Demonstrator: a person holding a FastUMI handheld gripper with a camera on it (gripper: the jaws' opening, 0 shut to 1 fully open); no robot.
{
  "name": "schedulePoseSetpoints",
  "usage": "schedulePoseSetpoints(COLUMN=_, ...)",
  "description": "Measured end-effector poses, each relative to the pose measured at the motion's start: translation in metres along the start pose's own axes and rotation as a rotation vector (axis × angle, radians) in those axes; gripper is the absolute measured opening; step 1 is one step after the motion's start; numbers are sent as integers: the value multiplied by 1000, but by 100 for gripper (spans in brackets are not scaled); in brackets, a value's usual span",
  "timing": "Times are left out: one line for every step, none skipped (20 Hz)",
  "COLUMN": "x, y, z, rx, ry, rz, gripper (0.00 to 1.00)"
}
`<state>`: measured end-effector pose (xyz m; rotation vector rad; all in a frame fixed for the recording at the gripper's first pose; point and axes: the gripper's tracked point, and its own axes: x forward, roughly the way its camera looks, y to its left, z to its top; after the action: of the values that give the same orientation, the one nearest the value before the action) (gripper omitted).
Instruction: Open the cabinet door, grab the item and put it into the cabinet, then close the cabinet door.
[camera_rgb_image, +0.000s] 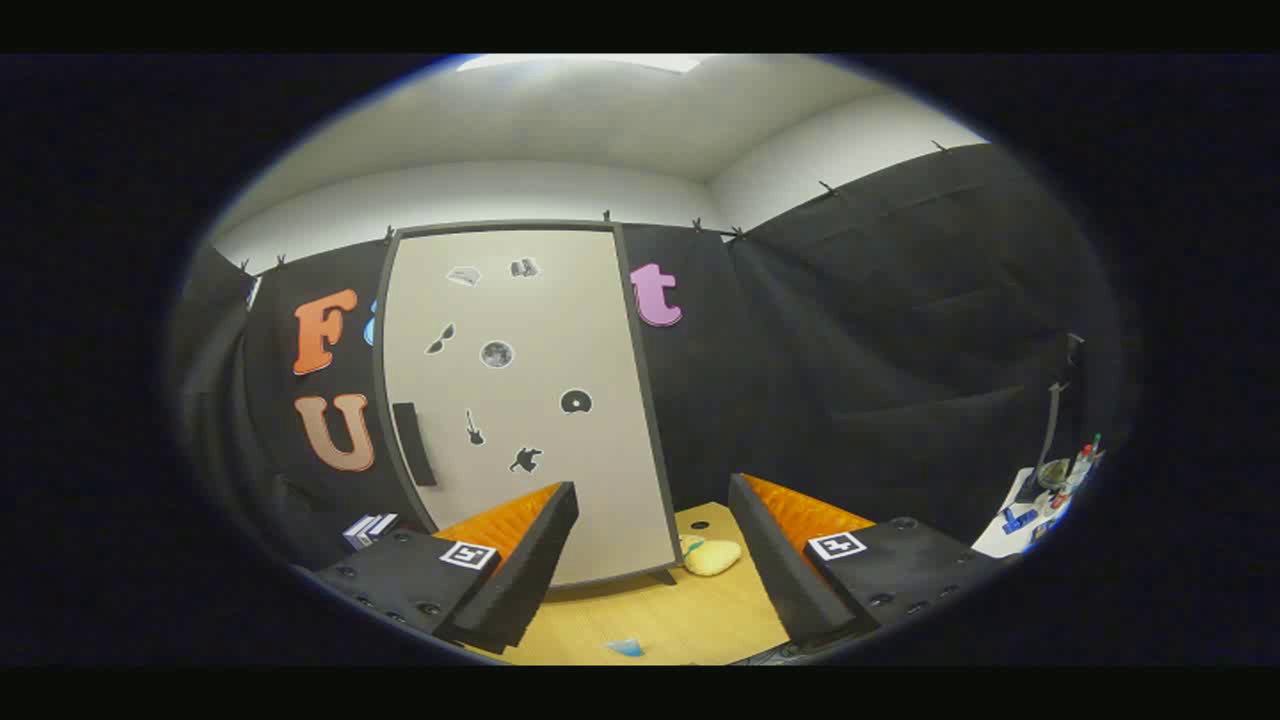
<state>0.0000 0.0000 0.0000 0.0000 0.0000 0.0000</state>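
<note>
The gripper (655, 545) has two wedge-shaped fingers (525, 565) on black, blocky mounts. Each mount carries a small square marker (a black pattern on white) on its top face, and round screw heads dot the mounts' upper surfaces. The fingers' inner faces are ridged. The fingers stand apart, with nothing between them.

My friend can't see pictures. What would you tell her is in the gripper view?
A tall pale cabinet door with small dark stickers and a dark handle stands closed ahead, on a wooden table. The open gripper holds nothing; beyond its fingers, a small yellow item lies on the table by the door's bottom corner.
</note>
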Motion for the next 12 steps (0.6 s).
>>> schedulePoseSetpoints(x=-3, y=0, z=1, rx=-3, ry=-3, rz=-3, gripper=98)
schedulePoseSetpoints(x=-6, y=0, z=1, rx=-2, ry=-5, rz=-5, gripper=97)
schedulePoseSetpoints(x=-8, y=1, z=2, rx=0, ry=-7, rz=-5, gripper=97)
schedulePoseSetpoints(x=-11, y=2, z=1, rx=1, ry=-9, rz=-6, gripper=98)
schedulePoseSetpoints(x=-13, y=1, z=2, rx=2, ry=-10, rz=-10, gripper=97)
schedulePoseSetpoints(x=-15, y=-1, z=3, rx=0, ry=-11, rz=-17, gripper=98)
schedulePoseSetpoints(x=-17, y=-2, z=4, rx=-1, ry=-13, rz=-25, gripper=98)
schedulePoseSetpoints(x=-19, y=-3, z=5, rx=-3, ry=-14, rz=-30, gripper=98)
schedulePoseSetpoints(x=-21, y=-3, z=5, rx=-4, ry=-16, rz=-33, gripper=98)
schedulePoseSetpoints(x=-21, y=-2, z=5, rx=-6, ry=-14, rz=-33, gripper=98)
schedulePoseSetpoints(x=-22, y=-2, z=4, rx=-8, ry=-10, rz=-34, gripper=98)
schedulePoseSetpoints(x=-22, y=-1, z=3, rx=-10, ry=-8, rz=-34, gripper=97)
